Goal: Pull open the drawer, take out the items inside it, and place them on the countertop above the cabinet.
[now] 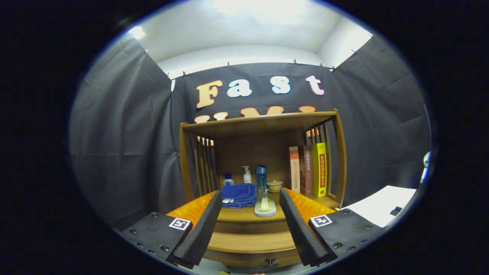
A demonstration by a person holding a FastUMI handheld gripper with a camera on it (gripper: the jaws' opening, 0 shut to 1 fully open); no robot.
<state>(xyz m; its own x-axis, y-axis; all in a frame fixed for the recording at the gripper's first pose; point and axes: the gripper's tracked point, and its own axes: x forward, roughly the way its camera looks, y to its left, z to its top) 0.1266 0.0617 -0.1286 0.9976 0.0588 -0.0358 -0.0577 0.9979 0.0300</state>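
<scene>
Gripper view: with the gripper [250, 229] spread wide and empty, the small dark drawer knob [270, 262] could be missed, being barely seen below the fingers.

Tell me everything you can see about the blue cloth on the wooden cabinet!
The blue cloth looks soft, like a towel, and is folded into a thick, slightly rumpled pad. A small white tag shows at its front corner. It lies flat on the cabinet's countertop, under the shelf, just beyond the open gripper and nearer one finger. A small bottle and a pump bottle stand behind it, and a tall blue bottle stands beside it.
</scene>
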